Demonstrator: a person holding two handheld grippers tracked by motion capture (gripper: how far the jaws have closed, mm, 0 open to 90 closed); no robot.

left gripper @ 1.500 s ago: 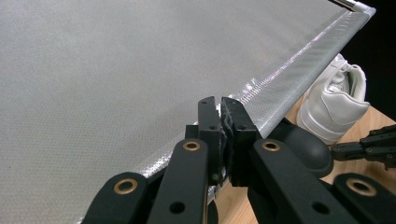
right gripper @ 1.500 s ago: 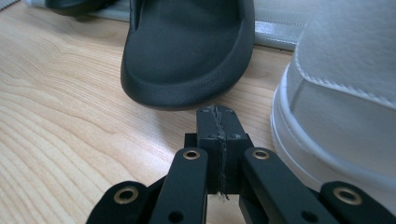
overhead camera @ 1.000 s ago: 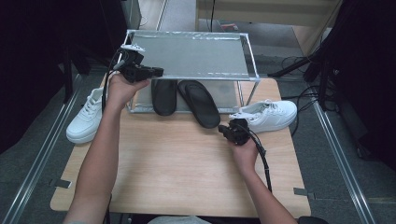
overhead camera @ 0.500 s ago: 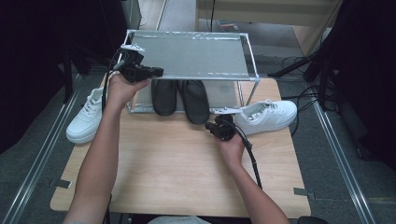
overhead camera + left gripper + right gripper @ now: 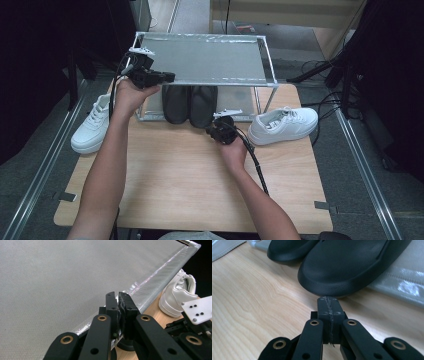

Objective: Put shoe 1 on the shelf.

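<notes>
A metal shoe rack with a silver mesh top shelf (image 5: 210, 60) stands at the table's far edge. Two black slippers lie side by side on its lower level, the left slipper (image 5: 176, 102) and the right slipper (image 5: 202, 106). My right gripper (image 5: 210, 129) is shut and empty, its tips against the heel of the right slipper (image 5: 347, 265), with the left slipper (image 5: 289, 250) beside it. My left gripper (image 5: 170, 76) is held at the top shelf's front left corner. Its jaws are shut above the shelf's (image 5: 50, 277) silver edge, left gripper (image 5: 118, 293) holding nothing that I can make out.
One white sneaker (image 5: 92, 127) lies off the table's left side, another white sneaker (image 5: 282, 125) sits on the table right of the rack. The wooden table (image 5: 175, 185) spreads toward the person. Cables and dark stands crowd the floor at the right.
The right slipper stuck out at an angle; now it lies straight beside the left one, farther under the shelf. My right gripper moved left and forward behind its heel. The left gripper stayed put.
</notes>
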